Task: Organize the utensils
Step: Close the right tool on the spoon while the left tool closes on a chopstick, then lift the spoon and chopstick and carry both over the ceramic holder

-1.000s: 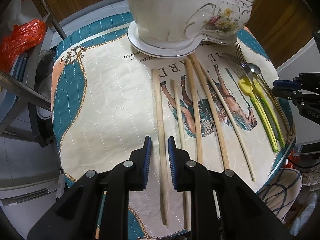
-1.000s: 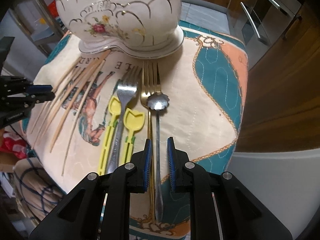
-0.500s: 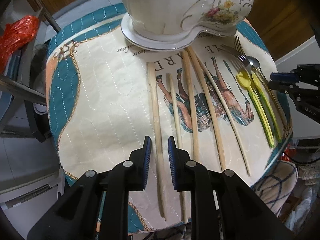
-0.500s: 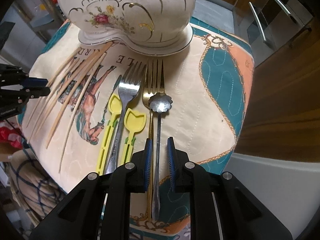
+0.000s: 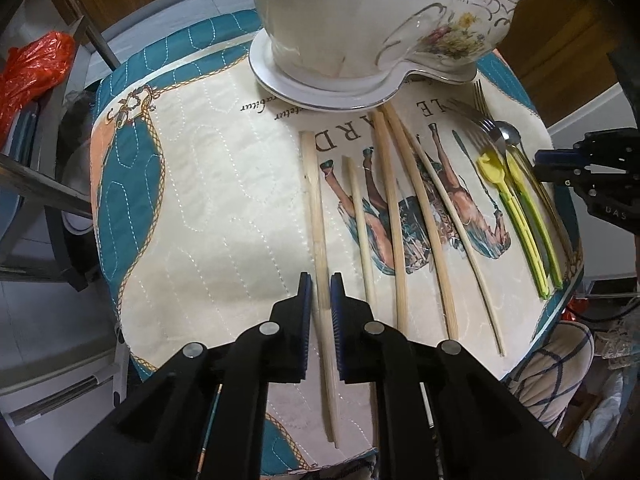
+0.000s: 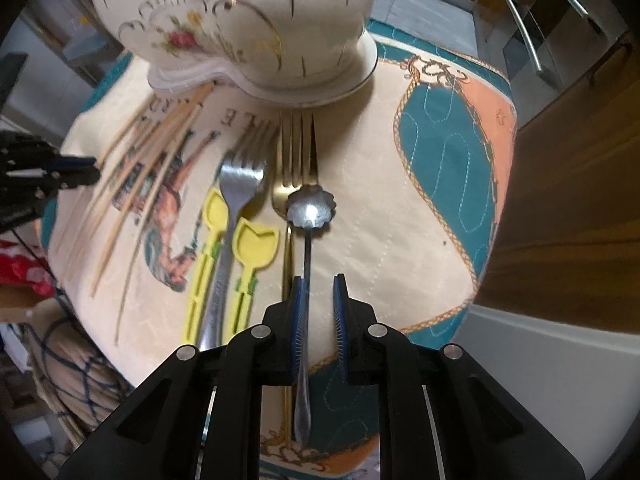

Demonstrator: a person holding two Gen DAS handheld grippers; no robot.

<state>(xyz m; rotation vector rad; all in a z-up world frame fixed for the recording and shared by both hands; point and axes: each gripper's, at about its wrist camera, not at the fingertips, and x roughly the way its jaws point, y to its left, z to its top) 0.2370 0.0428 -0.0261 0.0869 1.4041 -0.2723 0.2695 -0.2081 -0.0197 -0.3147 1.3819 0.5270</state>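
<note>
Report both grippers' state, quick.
Left gripper: open, jaws straddling a wooden chopstick, holding nothing.
Right gripper: open above the flower-bowl spoon, holding nothing.

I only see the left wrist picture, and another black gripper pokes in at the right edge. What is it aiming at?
Observer: The right gripper is lined up with the silver spoon. The handle runs between its open fingers, close against one of them.
Operator: Is that spoon plain?
Observer: No, its bowl has a scalloped, flower-like rim.
Operator: What lies next to it?
Observer: A gold fork, with its tines pointing at the ceramic holder. The spoon's bowl overlaps the fork's neck.
</note>
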